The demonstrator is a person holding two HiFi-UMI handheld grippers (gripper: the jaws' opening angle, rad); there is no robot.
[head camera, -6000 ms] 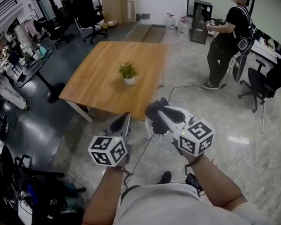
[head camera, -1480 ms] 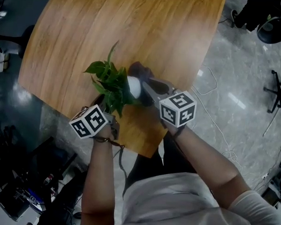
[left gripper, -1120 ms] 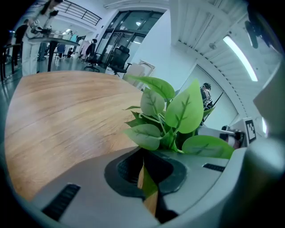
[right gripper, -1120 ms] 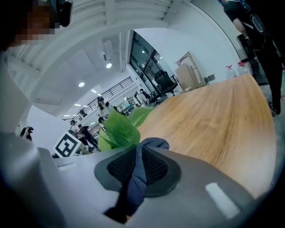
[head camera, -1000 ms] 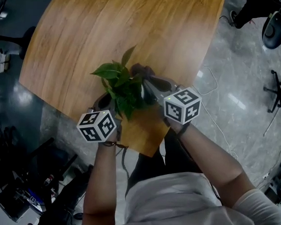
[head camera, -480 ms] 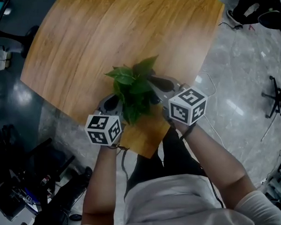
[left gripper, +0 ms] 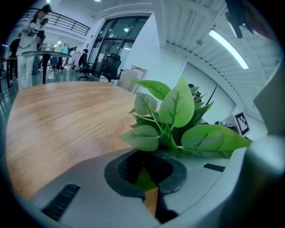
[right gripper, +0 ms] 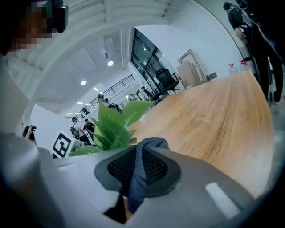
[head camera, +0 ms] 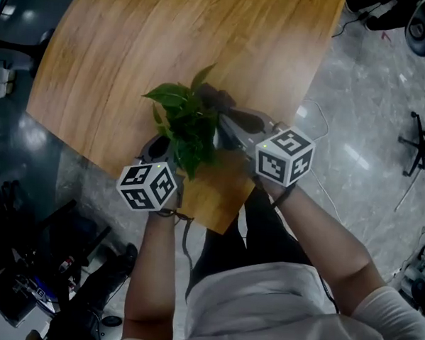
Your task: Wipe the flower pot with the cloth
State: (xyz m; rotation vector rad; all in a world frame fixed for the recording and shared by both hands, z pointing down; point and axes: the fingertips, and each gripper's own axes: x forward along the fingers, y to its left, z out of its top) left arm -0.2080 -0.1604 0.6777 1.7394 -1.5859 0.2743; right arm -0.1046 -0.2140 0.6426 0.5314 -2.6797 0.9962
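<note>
In the head view we see only the green leafy plant. The gripper views show us more: the right gripper clamps a grey-blue cloth, and the left gripper pinches a green leaf.

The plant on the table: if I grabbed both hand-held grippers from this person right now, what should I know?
Left hand-held gripper: looks shut on a leaf of the plant, which stands near the table's near corner.
Right hand-held gripper: shut on the cloth, pushed in beside the plant from the right.
Pot: hidden under the leaves in the head view, so how much is wiped cannot be told.
Left to do, probably: hold the plant steady, rub the cloth round the pot, then let go.
</note>
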